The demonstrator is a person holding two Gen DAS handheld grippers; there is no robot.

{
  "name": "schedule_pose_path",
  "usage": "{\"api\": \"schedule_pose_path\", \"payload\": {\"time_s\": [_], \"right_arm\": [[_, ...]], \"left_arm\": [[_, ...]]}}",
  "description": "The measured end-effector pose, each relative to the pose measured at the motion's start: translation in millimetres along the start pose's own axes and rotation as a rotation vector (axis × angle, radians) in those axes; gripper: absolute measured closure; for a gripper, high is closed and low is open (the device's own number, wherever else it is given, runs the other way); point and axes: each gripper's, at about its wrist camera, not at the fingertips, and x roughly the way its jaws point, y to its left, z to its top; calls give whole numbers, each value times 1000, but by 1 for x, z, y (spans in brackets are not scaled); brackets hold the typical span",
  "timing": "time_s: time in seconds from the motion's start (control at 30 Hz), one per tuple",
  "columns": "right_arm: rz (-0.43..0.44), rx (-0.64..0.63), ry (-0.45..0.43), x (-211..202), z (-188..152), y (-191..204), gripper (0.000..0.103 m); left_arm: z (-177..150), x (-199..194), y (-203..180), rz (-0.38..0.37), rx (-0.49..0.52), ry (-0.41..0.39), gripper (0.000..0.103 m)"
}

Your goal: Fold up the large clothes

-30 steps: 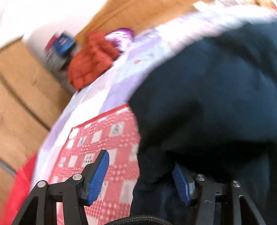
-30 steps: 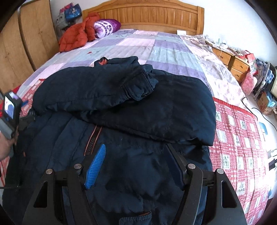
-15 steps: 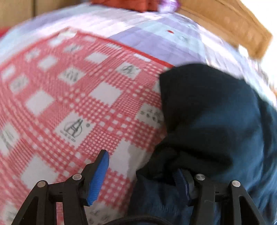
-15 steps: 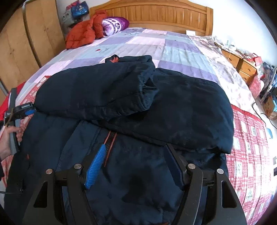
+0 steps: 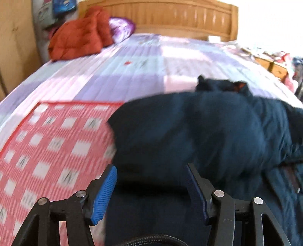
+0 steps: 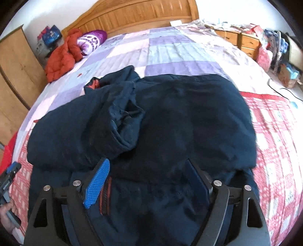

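Note:
A dark navy padded jacket (image 6: 180,117) lies spread on the bed, with both sleeves folded across its chest. One cuff (image 6: 126,128) rests near the middle, and the orange zipper (image 6: 105,196) runs below it. My right gripper (image 6: 147,162) hovers over the jacket's lower body. Its jaws are opening and the pads press on nothing. In the left wrist view, the left gripper (image 5: 150,168) stands open over the jacket (image 5: 189,132) at its left edge. Its blue fingers are apart and grip no fabric.
An orange-red coat (image 6: 60,58) and a purple pillow (image 6: 90,40) lie by the wooden headboard (image 6: 142,15). A wardrobe (image 6: 17,66) stands to the left, and cluttered drawers (image 6: 240,39) to the right. A red checked sheet (image 6: 274,132) covers the near part of the bed.
The left wrist view swung up from the checked sheet to look across the bed. The right gripper slid forward and right over the jacket, and its fingers spread a little wider.

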Motion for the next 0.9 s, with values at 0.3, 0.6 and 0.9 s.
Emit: {"api": "schedule_pose_path", "payload": {"time_s": [0.3,0.6,0.9], "right_arm": [[20,-82,117,81,39,36,18],[-12,-251,101,102,58,61,37],[-114,-240,-100,28,23,53,37]], "left_arm": [[36,108,-18,79,11,98,40],[53,152,-12,111,-48,126,33],[69,106,-21,29,14,22,33]]}}
